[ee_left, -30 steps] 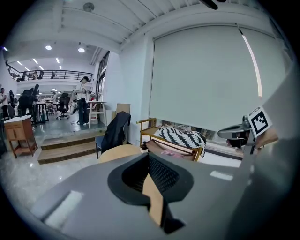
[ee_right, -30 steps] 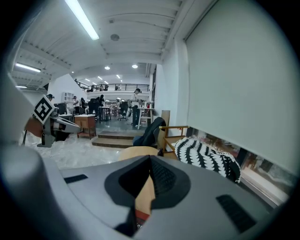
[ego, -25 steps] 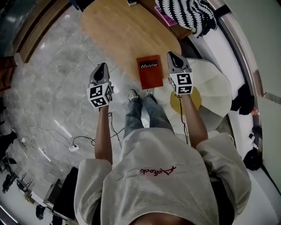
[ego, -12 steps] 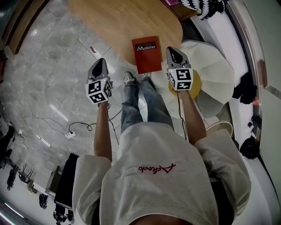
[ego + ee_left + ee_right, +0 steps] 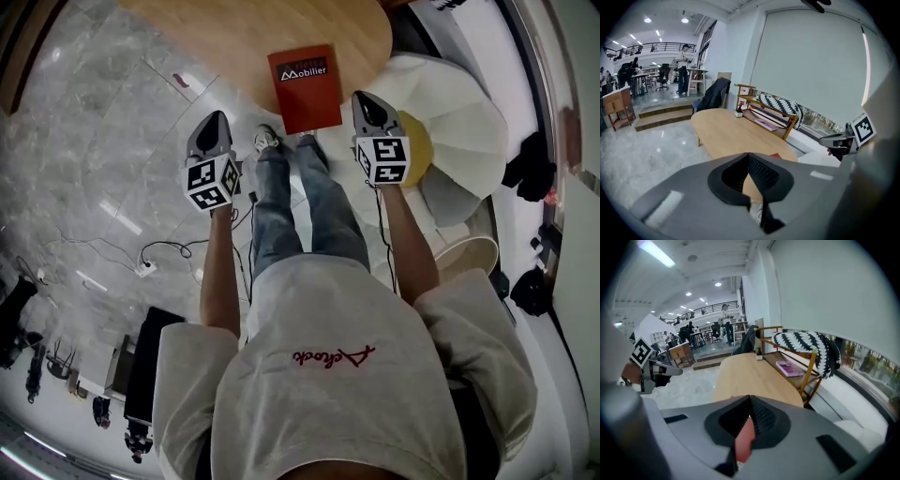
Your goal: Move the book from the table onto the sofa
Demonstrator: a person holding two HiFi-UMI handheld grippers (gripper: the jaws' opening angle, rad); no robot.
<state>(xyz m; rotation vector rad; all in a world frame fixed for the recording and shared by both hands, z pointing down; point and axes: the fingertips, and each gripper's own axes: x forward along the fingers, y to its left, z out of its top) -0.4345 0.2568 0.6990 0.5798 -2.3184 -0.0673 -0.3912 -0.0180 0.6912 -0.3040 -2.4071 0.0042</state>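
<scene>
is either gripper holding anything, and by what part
Nothing is held. The left gripper and right gripper have their jaws shut and empty; the red book lies on the table.

The right gripper (image 5: 749,399) has its 2 jaws pressed tight together with nothing between them, and a bit of the red book (image 5: 744,443) shows through the gap under the tips. Past it lies the long wooden table (image 5: 750,373), and beside the table stands a wooden rack (image 5: 808,371) with a pink book (image 5: 789,367) on it and a black-and-white stripy cloth (image 5: 806,344) draped over the top. The left gripper (image 5: 677,371) shows at the left edge, its jaws together too.
</scene>
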